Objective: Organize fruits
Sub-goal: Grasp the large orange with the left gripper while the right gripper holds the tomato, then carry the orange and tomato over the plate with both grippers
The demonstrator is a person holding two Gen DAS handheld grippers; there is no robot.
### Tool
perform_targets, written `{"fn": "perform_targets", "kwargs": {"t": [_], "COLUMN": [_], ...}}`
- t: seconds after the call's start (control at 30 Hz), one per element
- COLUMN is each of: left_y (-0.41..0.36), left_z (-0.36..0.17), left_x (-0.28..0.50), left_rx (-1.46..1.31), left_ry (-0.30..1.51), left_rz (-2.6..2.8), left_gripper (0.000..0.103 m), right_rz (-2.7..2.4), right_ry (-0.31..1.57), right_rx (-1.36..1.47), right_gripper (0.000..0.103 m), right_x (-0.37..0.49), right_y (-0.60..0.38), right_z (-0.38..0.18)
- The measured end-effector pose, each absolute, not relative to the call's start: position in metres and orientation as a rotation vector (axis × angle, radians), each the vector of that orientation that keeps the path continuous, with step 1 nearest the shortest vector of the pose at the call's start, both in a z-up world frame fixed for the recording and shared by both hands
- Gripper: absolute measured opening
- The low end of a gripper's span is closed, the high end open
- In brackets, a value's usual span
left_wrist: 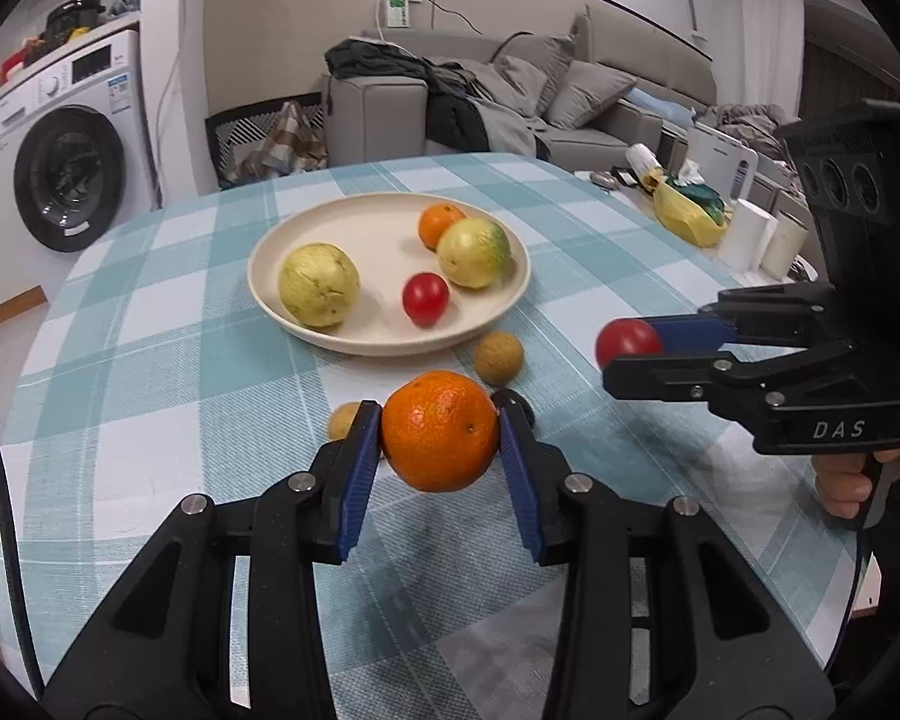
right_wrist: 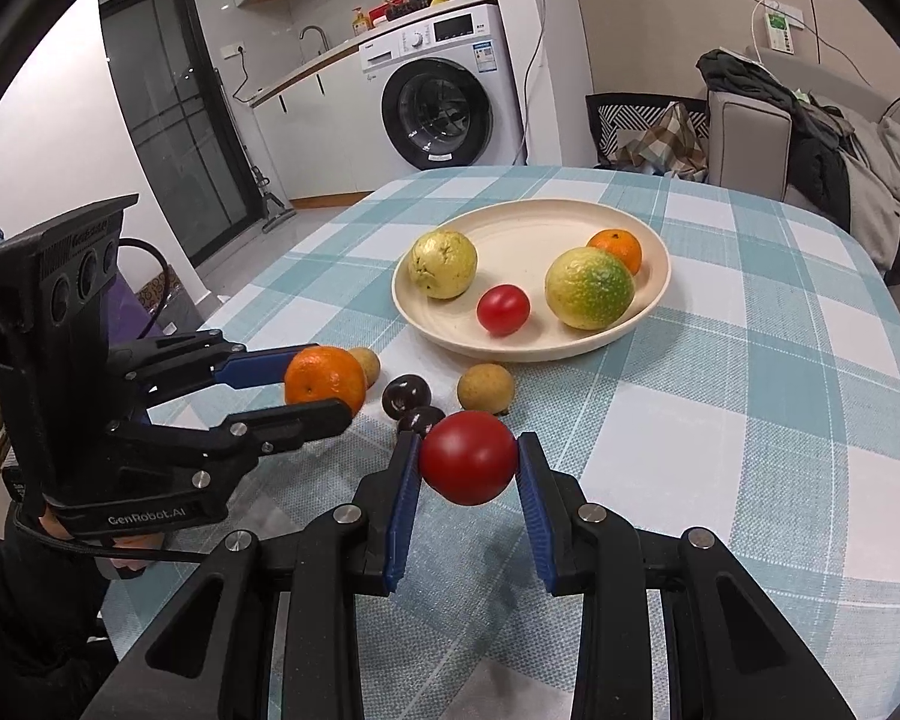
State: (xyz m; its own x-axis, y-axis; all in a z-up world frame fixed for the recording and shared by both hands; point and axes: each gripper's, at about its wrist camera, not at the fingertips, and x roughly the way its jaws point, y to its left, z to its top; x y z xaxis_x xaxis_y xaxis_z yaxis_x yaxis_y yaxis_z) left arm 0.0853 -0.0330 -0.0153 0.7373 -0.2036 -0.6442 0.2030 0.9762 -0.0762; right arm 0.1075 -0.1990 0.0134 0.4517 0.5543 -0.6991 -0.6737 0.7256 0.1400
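An orange mandarin [left_wrist: 439, 431] is clamped between the blue pads of the left gripper [left_wrist: 439, 444] and is held clear of the checked tablecloth [left_wrist: 150, 360]. A red tomato [right_wrist: 468, 457] is clamped in the same way by the right gripper [right_wrist: 468, 468], also off the cloth. On the cream plate [left_wrist: 330, 222] four fruits are seen: a yellow guava [left_wrist: 318, 284], a second yellow-green guava [left_wrist: 474, 252], a small mandarin [left_wrist: 441, 225] touching it, and a small tomato [left_wrist: 425, 298] between the two guavas. Just beside the plate a brown longan [left_wrist: 498, 358] lies on the cloth. Only in the right wrist view are two dark, glossy fruits [right_wrist: 406, 394] shown plainly, lying near the longan; in the left wrist view they are mostly hidden behind the gripper finger. A second longan [right_wrist: 366, 365] is seen just behind the held mandarin. A hand [left_wrist: 846, 480] on the right gripper's handle is shown only in the left wrist view.
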Motion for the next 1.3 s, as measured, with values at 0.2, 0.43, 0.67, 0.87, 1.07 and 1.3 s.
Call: {"fn": "perform_targets", "kwargs": {"t": [0.2,0.43,0.67,0.87,1.07,1.3], "left_y": [-0.022,-0.014,-0.013,-0.014,-0.012,-0.009], "left_z": [-0.006,0.005,0.012,0.011,0.008,0.006], "left_x": [0.082,0.078,0.08,0.087,0.101,0.117], "left_rx": [-0.036,-0.056,-0.058,-0.05,-0.057,-0.068], "left_ry": [0.669,0.622,0.594,0.586,0.589,0.583], "left_rz": [-0.203,-0.172,-0.159,-0.151,-0.137,-0.122], "left_gripper": [0.037,0.037,0.037,0.037,0.037,0.037], "right_rz": [0.756,0.738,0.727,0.727,0.736,0.73], "right_ry": [0.764,0.725,0.701,0.686,0.675,0.662], "right_rx": [-0.142,-0.109,-0.097,-0.092,-0.076,-0.059], "right_gripper": [0.033,0.033,0.033,0.033,0.033,0.033], "right_x": [0.108,0.11,0.112,0.115,0.121,0.129], "right_y": [-0.204,-0.21,-0.21,-0.206,-0.204,-0.204], "right_z": [0.02,0.026,0.026,0.026,0.026,0.027]}}
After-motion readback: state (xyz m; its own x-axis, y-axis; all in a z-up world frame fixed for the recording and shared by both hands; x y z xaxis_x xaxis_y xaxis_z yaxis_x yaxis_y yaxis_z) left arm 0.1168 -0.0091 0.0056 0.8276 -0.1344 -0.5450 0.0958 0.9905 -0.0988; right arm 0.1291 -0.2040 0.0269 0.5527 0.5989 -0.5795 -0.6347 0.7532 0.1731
